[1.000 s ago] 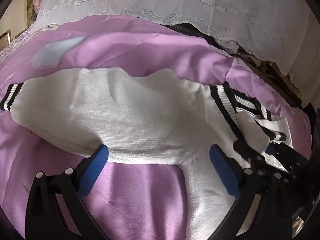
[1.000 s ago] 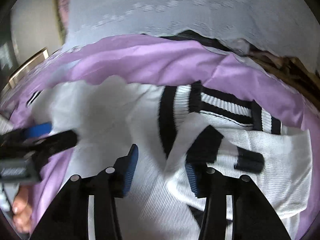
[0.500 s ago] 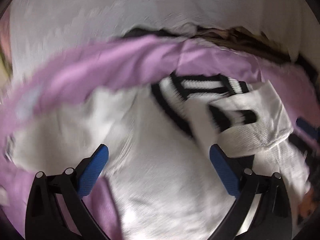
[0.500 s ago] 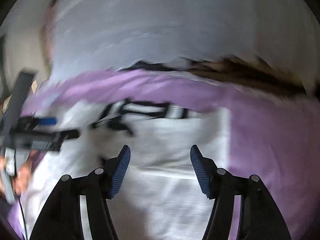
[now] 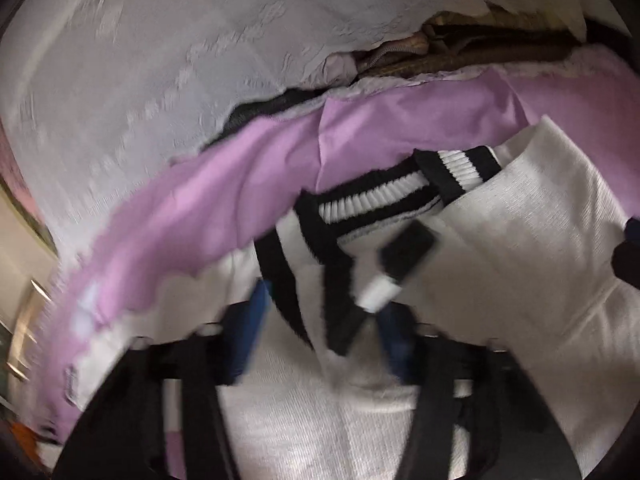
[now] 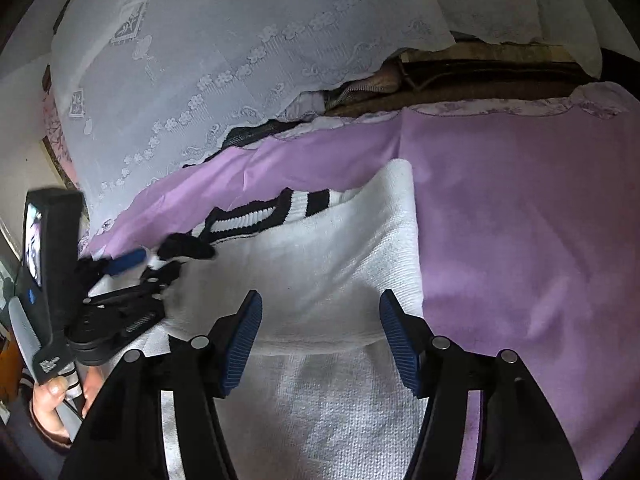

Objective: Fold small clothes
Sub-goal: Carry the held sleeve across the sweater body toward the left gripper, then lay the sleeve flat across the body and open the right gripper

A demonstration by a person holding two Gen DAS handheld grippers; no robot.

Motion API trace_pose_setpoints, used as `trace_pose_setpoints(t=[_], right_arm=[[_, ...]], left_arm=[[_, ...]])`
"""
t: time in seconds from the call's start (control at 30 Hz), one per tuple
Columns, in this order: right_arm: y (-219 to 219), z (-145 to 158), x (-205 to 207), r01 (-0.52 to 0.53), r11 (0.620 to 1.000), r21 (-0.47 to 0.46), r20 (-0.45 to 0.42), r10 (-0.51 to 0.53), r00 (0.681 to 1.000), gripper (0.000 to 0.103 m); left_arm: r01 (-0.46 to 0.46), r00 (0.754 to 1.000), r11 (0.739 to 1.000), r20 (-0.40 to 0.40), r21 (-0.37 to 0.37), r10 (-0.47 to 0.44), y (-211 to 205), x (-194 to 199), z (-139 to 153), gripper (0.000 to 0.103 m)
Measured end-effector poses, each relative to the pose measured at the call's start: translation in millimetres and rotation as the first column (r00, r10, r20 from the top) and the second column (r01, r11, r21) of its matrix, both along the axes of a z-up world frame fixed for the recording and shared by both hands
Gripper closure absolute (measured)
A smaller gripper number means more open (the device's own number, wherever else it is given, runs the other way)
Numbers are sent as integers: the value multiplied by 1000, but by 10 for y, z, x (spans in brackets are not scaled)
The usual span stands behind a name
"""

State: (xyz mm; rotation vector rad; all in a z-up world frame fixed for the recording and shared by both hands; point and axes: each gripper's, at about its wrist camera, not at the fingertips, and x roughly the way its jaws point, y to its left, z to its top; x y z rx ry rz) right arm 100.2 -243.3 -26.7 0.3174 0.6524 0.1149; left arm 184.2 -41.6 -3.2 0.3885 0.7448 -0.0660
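Note:
A white knit sweater with a black-and-white striped collar lies on a purple sheet. One sleeve is folded across its body, with the striped cuff near the neck. My left gripper is closing, and the V of the collar sits between its blue pads; the blur hides whether they press. From the right wrist it shows as the left gripper at the neck. My right gripper stands open just above the folded sleeve's near edge, its pads clear of the knit.
White lace cloth hangs behind the sheet. A brown stack of fabric lies at the back right. A hand grips the left tool's handle at the far left. Bare purple sheet extends to the right of the sweater.
Both grippers swung right across the sweater and rolled. The left jaws narrowed from wide open around the collar. The right gripper went from the neck to the folded sleeve.

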Motion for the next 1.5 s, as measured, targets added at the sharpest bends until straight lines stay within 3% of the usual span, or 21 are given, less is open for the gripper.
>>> trace_pose_setpoints(t=[0.03,0.1,0.13,0.17,0.2,0.27,0.3,0.37,0.43,0.5,0.57,0.6,0.67,0.73,0.8,0.9,0.97,1.1,1.33,1.43,1.5], right_arm=[[5,-11,7,2,1000,-2,-9,-2,1000,42],[-6,-9,9,8,1000,-2,-20,-8,1000,43],[-10,-20,19,7,1000,2,-25,-7,1000,44],[-8,-27,27,5,1000,3,-29,-5,1000,44],[-2,-32,24,5,1000,2,-32,-5,999,44],[19,-31,27,5,1000,-10,-32,-6,999,42],[24,-29,24,5,1000,-13,-31,-6,1000,42],[19,-22,13,10,1000,-14,-23,-10,1000,42],[-15,-1,-23,24,1000,-2,-4,-24,1000,44],[-92,70,-69,57,998,27,28,-58,998,47],[-171,173,-47,69,996,64,54,-72,996,64],[-202,251,27,62,995,73,55,-67,996,66],[-208,334,187,42,996,73,38,-45,998,70],[-171,381,450,26,999,48,-5,-26,1000,75],[-181,346,754,28,998,56,-59,-24,998,75],[-213,153,1106,40,996,73,-158,-28,987,75],[-308,-64,1344,74,996,48,-217,-62,974,82],[-574,-228,1441,89,975,202,-191,-50,980,91],[-670,148,879,69,969,235,-66,-55,996,85],[-585,142,599,50,981,185,-86,-34,996,81],[-487,-29,484,42,991,128,-151,-22,988,80]], left_arm=[[-20,1000,999,-15,-42,19,94,4,-24,73],[-93,994,978,-75,-188,80,458,-14,-66,73],[-145,985,939,-135,-312,108,730,-29,-115,68],[-193,974,881,-195,-432,118,978,-54,-190,63],[-236,963,787,-249,-570,108,1255,-100,-287,63],[-231,965,680,-253,-696,69,1491,-193,-337,64],[-233,964,659,-259,-715,60,1544,-226,-334,62],[-218,970,645,-234,-732,62,1575,-350,-265,40],[-201,979,666,-173,-719,108,1521,-490,-119,22],[-131,991,699,-91,-703,95,1423,-575,79,21],[-63,998,710,-24,-701,65,1335,-618,263,21],[-33,998,713,10,-700,55,1291,-628,342,20],[35,998,735,58,-677,7,1136,-631,467,9],[56,998,772,31,-634,-46,978,-490,434,9],[14,997,805,-52,-593,-55,848,-256,221,9],[-111,978,822,-208,-559,-9,894,49,-225,10],[-76,984,841,-176,-535,-23,863,47,-245,9],[-57,987,890,-159,-451,-17,699,15,-245,5],[-51,988,851,-153,-523,-35,800,28,-218,5],[-48,988,852,-152,-522,-37,822,-17,-229,5],[-48,987,862,-155,-505,-36,794,-17,-237,5]])
